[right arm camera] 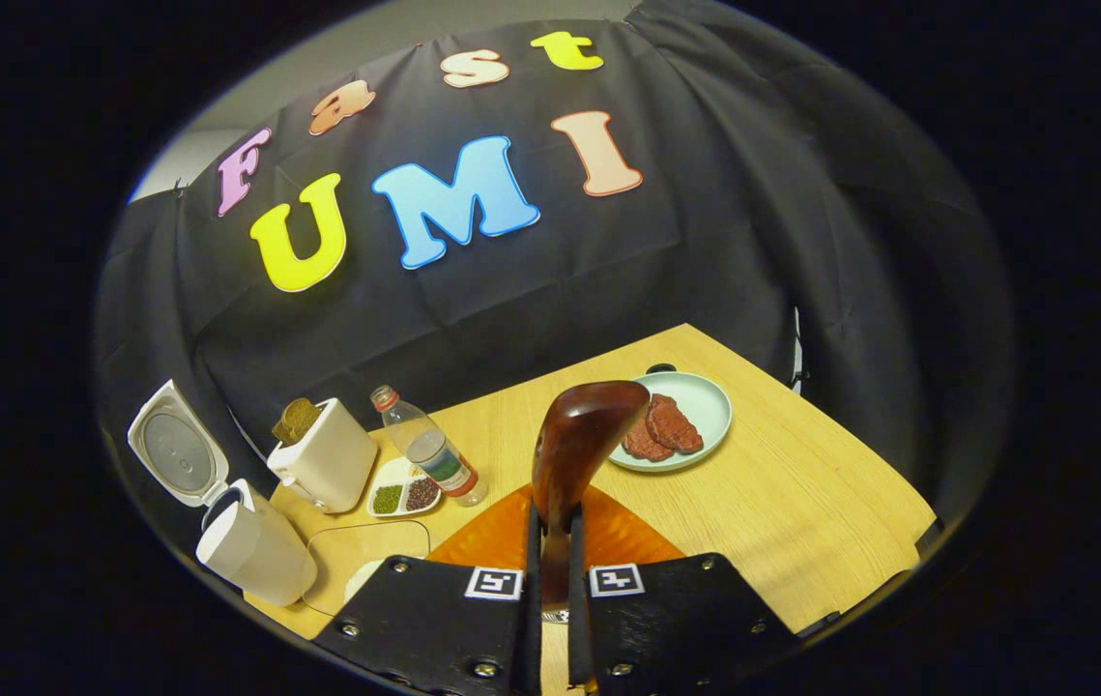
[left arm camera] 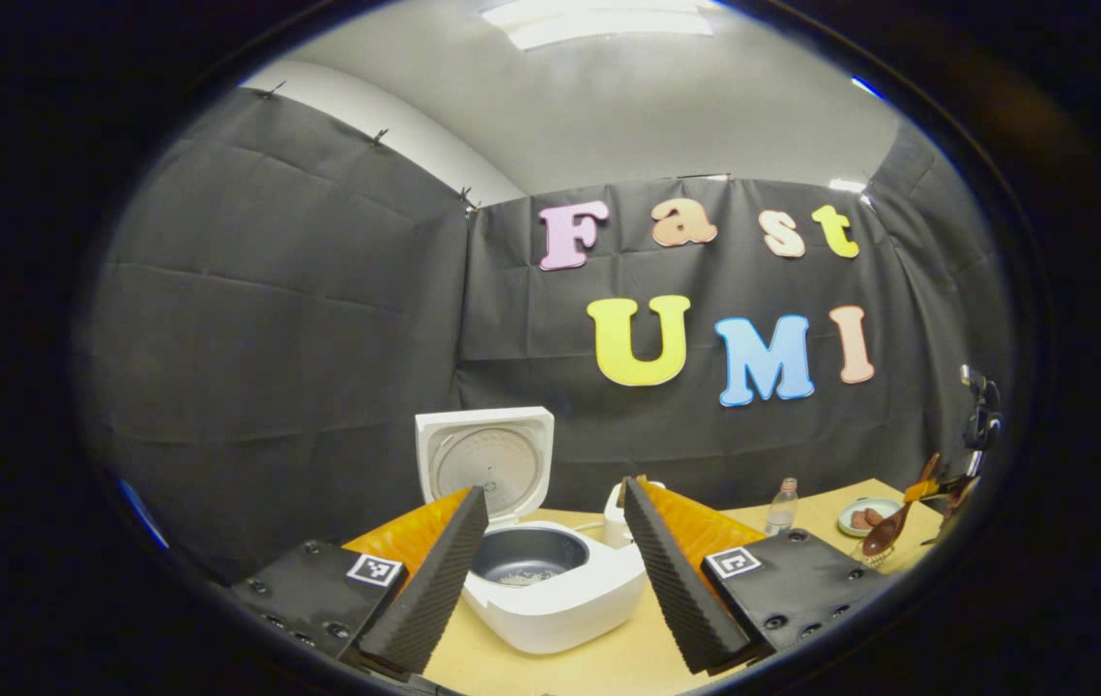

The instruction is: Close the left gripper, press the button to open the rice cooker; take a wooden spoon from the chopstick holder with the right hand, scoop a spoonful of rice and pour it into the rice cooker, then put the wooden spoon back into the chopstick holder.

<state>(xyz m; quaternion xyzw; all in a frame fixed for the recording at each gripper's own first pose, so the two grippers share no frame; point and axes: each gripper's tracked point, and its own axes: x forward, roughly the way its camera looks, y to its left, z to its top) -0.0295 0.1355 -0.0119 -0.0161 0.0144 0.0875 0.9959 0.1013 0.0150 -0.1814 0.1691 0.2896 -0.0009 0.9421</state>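
1. Here, in the right gripper view, the right gripper is seen clamped narrowly on the handle of the wooden spoon, both fingers pressed against it, with the spoon's bowl raised above the fingers and tilted toward the plate.
2. Just past the spoon's bowl, a pale green plate with two pieces of red meat is seen on the wooden table.
3. To the left of the spoon, a clear plastic bottle with a red cap is seen, and beside it a small divided dish holding green and dark beans.
4. Farther left, a white toaster with a slice of bread sticking up from it is seen, and near the edge the white rice cooker with its lid raised.
5. In the left gripper view, the left gripper is held wide apart above the table, with nothing between its fingers.
6. Between and beyond those fingers the rice cooker is seen open, its lid upright at the back and a little white rice lying at the bottom of the dark inner pot.
7. At the far right of that view the right gripper is seen small, with the wooden spoon slanted down from it above a wire holder, near the plate; whether the spoon touches the holder cannot be told.
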